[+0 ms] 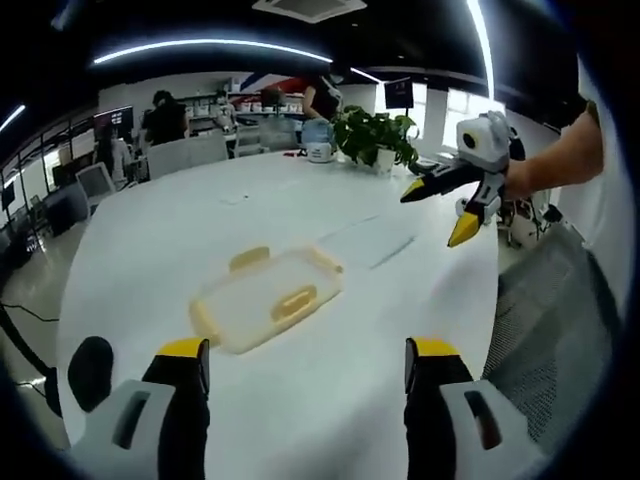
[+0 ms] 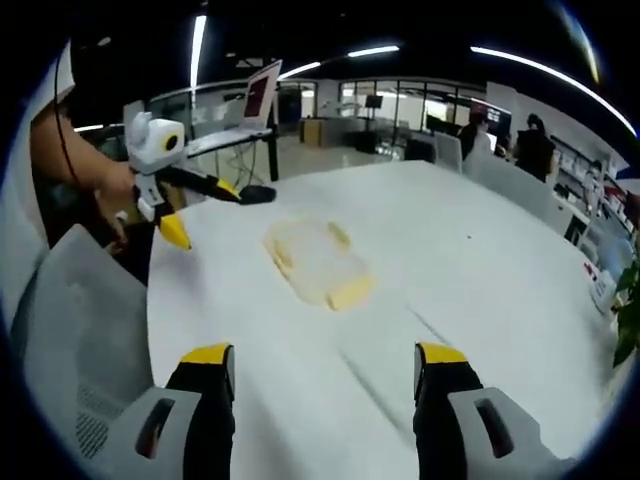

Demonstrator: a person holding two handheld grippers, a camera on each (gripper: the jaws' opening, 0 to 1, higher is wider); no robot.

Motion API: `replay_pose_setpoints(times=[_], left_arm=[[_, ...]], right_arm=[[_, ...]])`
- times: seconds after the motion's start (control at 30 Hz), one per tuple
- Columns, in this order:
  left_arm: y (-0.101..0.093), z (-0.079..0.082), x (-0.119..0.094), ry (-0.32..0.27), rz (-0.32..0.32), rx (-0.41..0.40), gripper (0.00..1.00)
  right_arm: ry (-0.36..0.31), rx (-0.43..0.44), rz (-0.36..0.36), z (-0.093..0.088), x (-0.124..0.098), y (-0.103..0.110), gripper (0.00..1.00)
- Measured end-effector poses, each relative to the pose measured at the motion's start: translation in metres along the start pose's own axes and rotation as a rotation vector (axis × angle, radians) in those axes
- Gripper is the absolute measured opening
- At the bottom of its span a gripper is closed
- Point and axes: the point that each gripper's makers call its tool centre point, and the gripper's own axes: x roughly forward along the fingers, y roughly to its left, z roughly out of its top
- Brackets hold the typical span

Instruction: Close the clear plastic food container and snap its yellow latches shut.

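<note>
Where the left gripper view looks out, left gripper (image 1: 308,362) stands spread and empty above the white table (image 1: 140,250); clear container (image 1: 268,297) with yellow latches (image 1: 293,301) lies just beyond. Right gripper (image 1: 434,211) hovers far right, released.

Right gripper view: right gripper (image 2: 325,368) spread, empty; container (image 2: 318,262) mid-table; left gripper (image 2: 202,212) far left, jaws parted.

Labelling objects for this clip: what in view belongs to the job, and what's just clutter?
Job:
- clear food box with yellow latches, lying on the white table
- left tool, open, short of the box
- right tool, open, also short of it

Clutter:
- potted plant
- laptop
- mesh chair
</note>
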Motion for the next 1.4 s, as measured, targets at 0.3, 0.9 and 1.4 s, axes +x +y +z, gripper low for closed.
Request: replay_pose_setpoints(times=[0.3, 0.9, 1.4], left_arm=[[0.014, 0.000, 0.004, 0.022, -0.005, 0.026, 0.82], [0.029, -0.005, 0.020, 0.084, -0.031, 0.124, 0.80], [0.049, -0.002, 0.033, 0.131, -0.069, 0.213, 0.79]], right_arm=[[0.025, -0.050, 0.023, 0.005, 0.013, -0.006, 0.74], [0.052, -0.096, 0.049, 0.017, 0.038, -0.018, 0.70], [0.092, -0.184, 0.111, 0.025, 0.063, -0.021, 0.70]])
